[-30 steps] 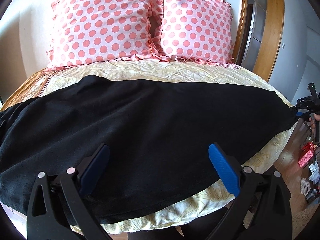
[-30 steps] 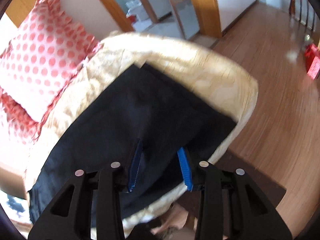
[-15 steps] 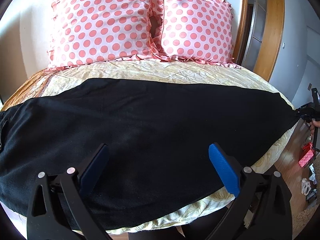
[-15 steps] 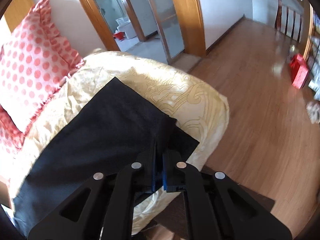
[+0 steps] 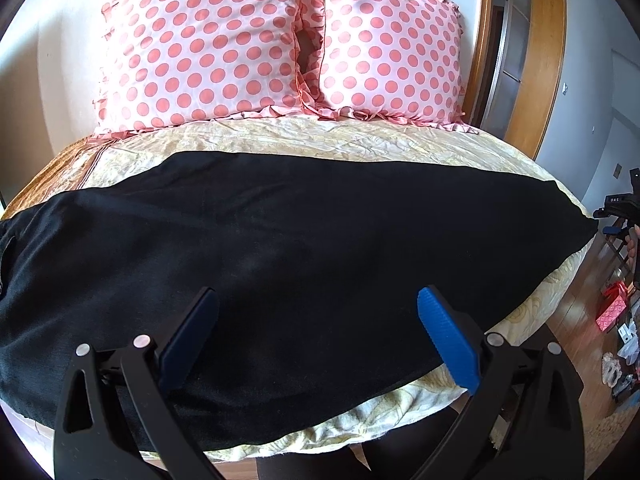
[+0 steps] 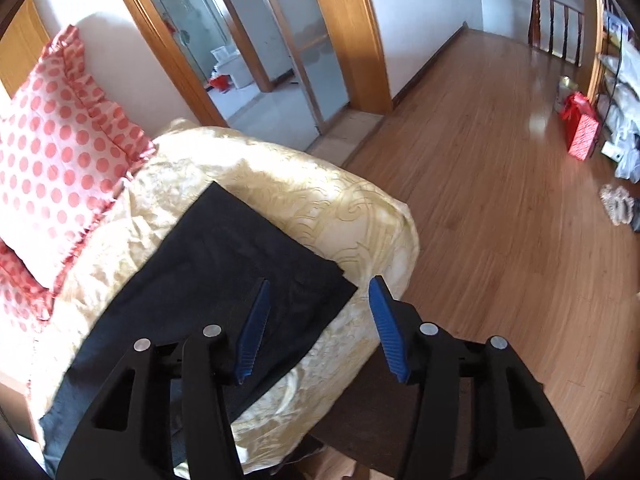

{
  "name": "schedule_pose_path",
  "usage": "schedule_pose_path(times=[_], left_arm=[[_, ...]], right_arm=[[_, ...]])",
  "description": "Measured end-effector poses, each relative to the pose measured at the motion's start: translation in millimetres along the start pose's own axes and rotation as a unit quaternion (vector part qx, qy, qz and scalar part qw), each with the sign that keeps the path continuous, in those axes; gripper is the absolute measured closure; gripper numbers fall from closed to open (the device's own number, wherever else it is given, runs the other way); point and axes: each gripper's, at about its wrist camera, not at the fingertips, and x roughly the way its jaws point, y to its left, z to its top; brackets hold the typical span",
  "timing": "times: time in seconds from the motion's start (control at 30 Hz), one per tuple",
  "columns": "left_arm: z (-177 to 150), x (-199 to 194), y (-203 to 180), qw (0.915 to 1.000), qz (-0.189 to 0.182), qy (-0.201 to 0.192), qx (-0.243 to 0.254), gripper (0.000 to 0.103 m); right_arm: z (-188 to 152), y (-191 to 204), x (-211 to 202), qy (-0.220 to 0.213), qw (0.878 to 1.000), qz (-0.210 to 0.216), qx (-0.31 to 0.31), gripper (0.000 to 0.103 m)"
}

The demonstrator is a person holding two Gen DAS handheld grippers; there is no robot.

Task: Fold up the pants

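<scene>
Black pants [image 5: 280,248] lie stretched flat across the cream bedspread [image 5: 320,140], left to right. My left gripper [image 5: 316,336] is open and empty, hovering over the near edge of the pants at mid length. My right gripper [image 6: 320,320] is open and empty at the leg end of the pants [image 6: 248,264], its left finger over the fabric corner, its right finger over the bed edge. The right gripper also shows at the far right of the left wrist view [image 5: 620,216].
Two pink polka-dot pillows [image 5: 208,48] lean against the wall at the head of the bed. Wooden floor [image 6: 500,200] lies right of the bed, with a red gift bag [image 6: 580,128] and small clutter. An open doorway [image 6: 260,48] stands behind the bed.
My right gripper was shut on the leg end of the pants, pulling it taut, and has now opened and let go. The pants lie flatter. The left gripper has stayed open in place.
</scene>
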Motion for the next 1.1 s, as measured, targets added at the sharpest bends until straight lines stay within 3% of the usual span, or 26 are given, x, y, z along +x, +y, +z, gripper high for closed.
schedule_pose_path(times=[0.17,0.3,0.63,0.77,0.83,0.87,0.9,1.1], left_arm=[[-2,3,4,0.9999,-0.001,0.006,-0.009,0.003],[-3,3,5,0.9999,-0.001,0.006,-0.009,0.003],[-3,4,5,0.9999,-0.001,0.006,-0.009,0.003],[-5,3,6,1.0000,0.000,0.004,-0.009,0.003],[-5,2,7,0.9999,0.001,0.003,-0.010,0.003],[-5,1,8,0.9999,0.001,0.003,-0.011,0.003],[-5,1,8,0.9999,0.002,0.002,-0.012,0.003],[-4,-1,9,0.9999,0.003,-0.004,-0.015,0.003]], right_arm=[[-3,-4,12,0.029,0.999,0.011,0.027,0.049],[-6,-8,22,0.045,0.997,0.047,0.046,0.049],[-11,8,14,0.006,1.000,-0.008,-0.011,0.058],[-8,14,19,0.007,1.000,0.004,-0.015,0.058],[-9,20,19,-0.001,0.999,0.006,-0.033,0.069],[-9,25,19,-0.003,0.999,0.002,-0.045,0.086],[-10,30,17,-0.007,0.998,0.007,-0.055,0.093],[-18,83,-15,-0.044,0.988,0.073,-0.129,0.094]])
